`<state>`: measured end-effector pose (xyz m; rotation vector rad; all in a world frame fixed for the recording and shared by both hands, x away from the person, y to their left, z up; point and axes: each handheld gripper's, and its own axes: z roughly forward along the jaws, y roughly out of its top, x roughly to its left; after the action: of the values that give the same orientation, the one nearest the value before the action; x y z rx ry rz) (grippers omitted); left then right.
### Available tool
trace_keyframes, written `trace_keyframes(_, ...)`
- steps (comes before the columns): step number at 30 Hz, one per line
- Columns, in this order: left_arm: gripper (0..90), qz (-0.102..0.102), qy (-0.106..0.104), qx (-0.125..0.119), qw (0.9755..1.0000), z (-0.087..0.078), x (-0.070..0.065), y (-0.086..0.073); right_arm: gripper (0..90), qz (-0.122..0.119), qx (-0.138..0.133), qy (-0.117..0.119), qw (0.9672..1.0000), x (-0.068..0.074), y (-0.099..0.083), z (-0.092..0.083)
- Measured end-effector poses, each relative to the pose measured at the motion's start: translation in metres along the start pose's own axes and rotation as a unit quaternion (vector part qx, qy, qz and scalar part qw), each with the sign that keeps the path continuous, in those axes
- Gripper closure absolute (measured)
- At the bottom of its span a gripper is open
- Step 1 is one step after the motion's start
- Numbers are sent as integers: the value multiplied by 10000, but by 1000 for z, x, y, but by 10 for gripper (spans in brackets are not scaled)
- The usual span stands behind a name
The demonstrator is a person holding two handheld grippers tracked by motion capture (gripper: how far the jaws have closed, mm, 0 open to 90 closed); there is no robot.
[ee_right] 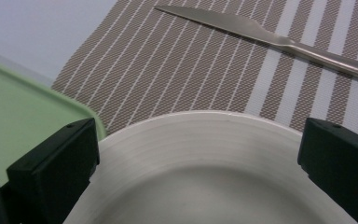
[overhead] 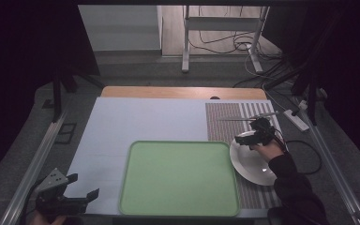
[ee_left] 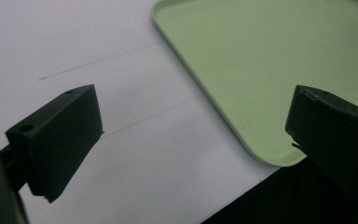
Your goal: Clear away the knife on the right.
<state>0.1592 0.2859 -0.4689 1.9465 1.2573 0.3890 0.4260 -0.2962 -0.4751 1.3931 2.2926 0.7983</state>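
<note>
A pale green tray [overhead: 178,178] lies near the table's front edge with nothing on it. To its right a white plate [overhead: 251,164] rests on a brown striped placemat [overhead: 225,122]. A steel knife [overhead: 243,118] lies on the placemat behind the plate. My right gripper [overhead: 244,142] hovers open over the plate's far rim. In the right gripper view the plate [ee_right: 205,182] sits between the spread jaws, with the knife [ee_right: 261,35] beyond. My left gripper [overhead: 83,185] stands open at the front left, beside the tray's near corner [ee_left: 261,70], holding nothing.
A pale blue mat [overhead: 145,122] covers most of the wooden table [overhead: 183,92]. Off the table's right side a power strip [overhead: 296,119] and cables lie on the floor. A metal table frame [overhead: 222,33] stands beyond the far edge.
</note>
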Motion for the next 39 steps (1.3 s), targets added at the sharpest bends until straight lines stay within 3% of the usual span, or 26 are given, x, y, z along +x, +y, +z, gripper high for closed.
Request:
trace_keyframes(20, 36, -13, -16, 30, 10000, 1, 0, 0, 0, 360, 62, -295, 9989, -33, 24, 25)
trace_keyframes(32, 36, -26, -36, 48, 10000, 1, 1, 0, 0, 362, 126, -475, 9981, -47, 36, 41)
trace_keyframes(35, 36, -28, -44, 49, 10000, 1, 1, 1, 86, 319, 88, -577, 9978, -51, 40, 42)
trace_keyframes(39, 36, -37, -55, 50, 10000, 1, 1, 1, 320, 252, 76, -644, 9976, -59, 45, 43)
